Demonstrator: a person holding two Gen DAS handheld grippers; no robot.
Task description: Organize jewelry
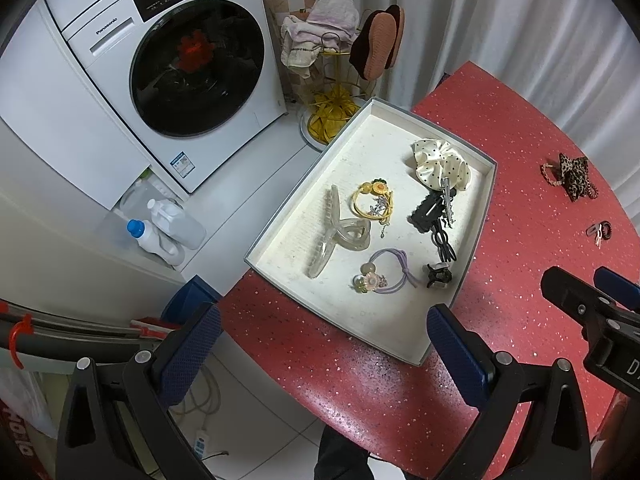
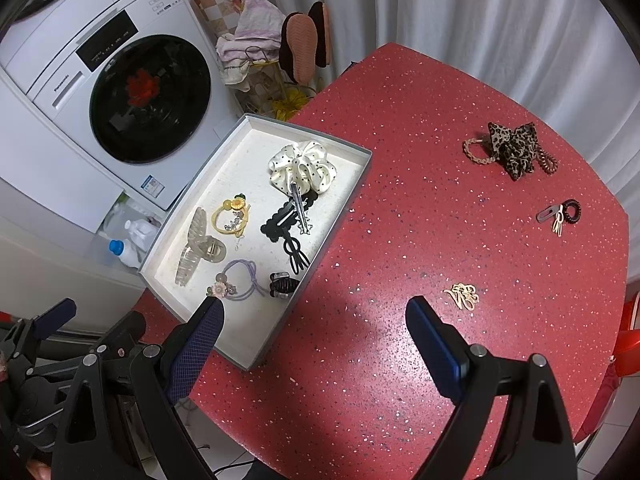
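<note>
A grey-rimmed white tray sits on the red table's left edge. It holds a clear claw clip, a yellow hair tie, a purple flower hair tie, black clips and a cream dotted scrunchie. On the table lie a leopard bow tie, a small dark coil tie with pins and a gold hairpin. My left gripper is open and empty before the tray. My right gripper is open and empty, left of the gold hairpin.
A washing machine stands beyond the tray's left side, with bottles on the floor beside it. A gold rack with towels and slippers stands behind the tray. White curtains hang behind the table.
</note>
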